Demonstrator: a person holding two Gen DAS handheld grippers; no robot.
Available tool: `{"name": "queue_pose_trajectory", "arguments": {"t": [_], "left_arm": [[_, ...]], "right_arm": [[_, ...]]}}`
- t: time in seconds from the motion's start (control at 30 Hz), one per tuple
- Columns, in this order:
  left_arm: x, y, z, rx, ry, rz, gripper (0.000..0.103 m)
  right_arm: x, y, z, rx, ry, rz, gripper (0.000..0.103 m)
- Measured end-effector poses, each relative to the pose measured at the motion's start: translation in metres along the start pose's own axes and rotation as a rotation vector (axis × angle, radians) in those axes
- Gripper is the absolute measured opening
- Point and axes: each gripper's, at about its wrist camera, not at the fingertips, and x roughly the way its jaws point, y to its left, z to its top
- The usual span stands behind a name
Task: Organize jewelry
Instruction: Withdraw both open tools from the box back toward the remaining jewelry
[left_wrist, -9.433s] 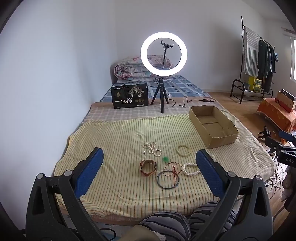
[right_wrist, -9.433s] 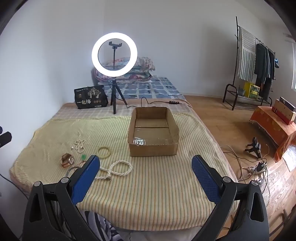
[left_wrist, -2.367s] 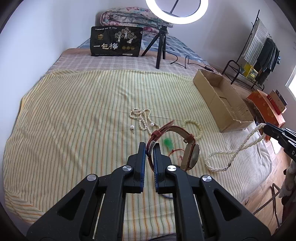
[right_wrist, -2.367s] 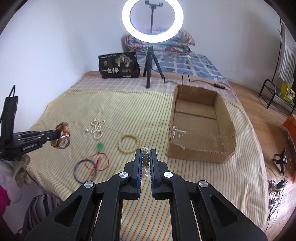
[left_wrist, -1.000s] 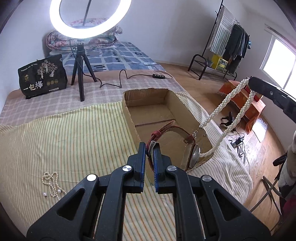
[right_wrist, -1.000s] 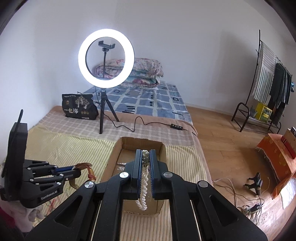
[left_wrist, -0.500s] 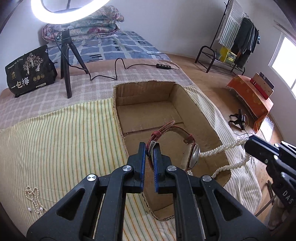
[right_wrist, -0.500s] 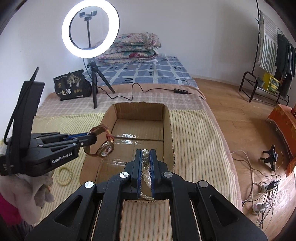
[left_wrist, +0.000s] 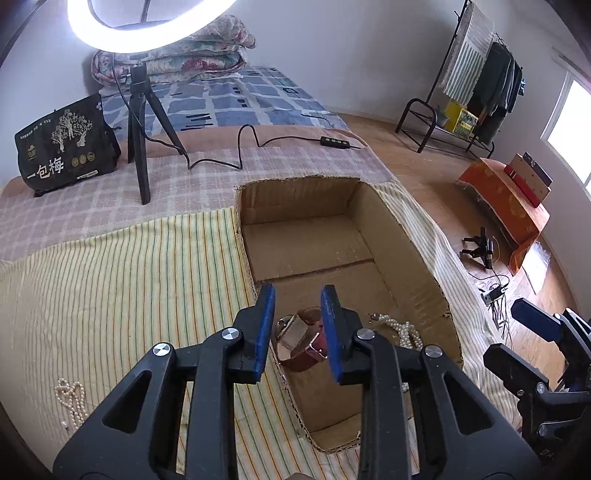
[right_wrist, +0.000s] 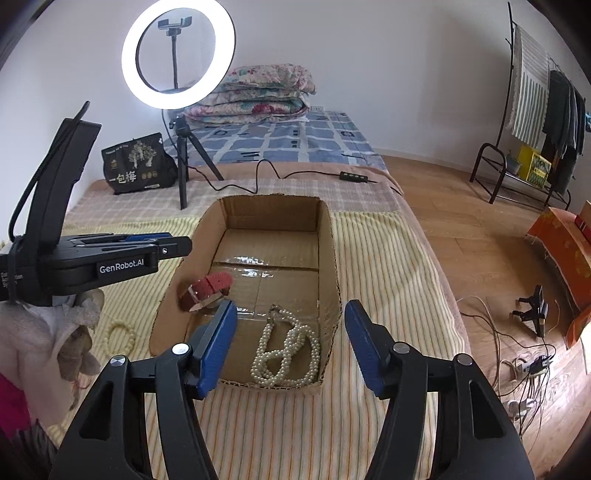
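Note:
A cardboard box (left_wrist: 424, 269) (right_wrist: 332, 254) sits on the striped cloth. A red-strapped watch (left_wrist: 301, 341) (right_wrist: 207, 288) is in the box at its near left, below my open left gripper (left_wrist: 297, 325), which also shows in the right wrist view (right_wrist: 177, 245). A long pearl necklace (right_wrist: 286, 350) (left_wrist: 400, 330) lies coiled on the box floor, in front of my open, empty right gripper (right_wrist: 290, 343), which also shows in the left wrist view (left_wrist: 532, 325).
A small pearl strand (left_wrist: 70, 398) and a beaded bracelet (right_wrist: 118, 334) lie on the cloth left of the box. A ring light on a tripod (right_wrist: 179, 55), a black bag (left_wrist: 64, 147) and a cable stand behind. The bed edge drops to the floor at right.
Both grippers have opened. The watch has dropped from the left gripper into the box. The pearl necklace has left the right gripper and lies in the box.

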Motion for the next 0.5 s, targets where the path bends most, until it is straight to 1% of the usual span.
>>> {"name": "queue_pose_trajectory", "arguments": {"t": [0.23,0.5], "left_arm": [[-0.032,0.01,0.005,-0.009,-0.046,0.003,0.025],[-0.078,0.029,0.001,-0.008,-0.103,0.032,0.025]], "right_arm": [[-0.015,0.006,0.0,-0.006,-0.011,-0.007,0.06],[-0.04,0.016,0.001,-0.018,-0.041,-0.014,0.06]]}}
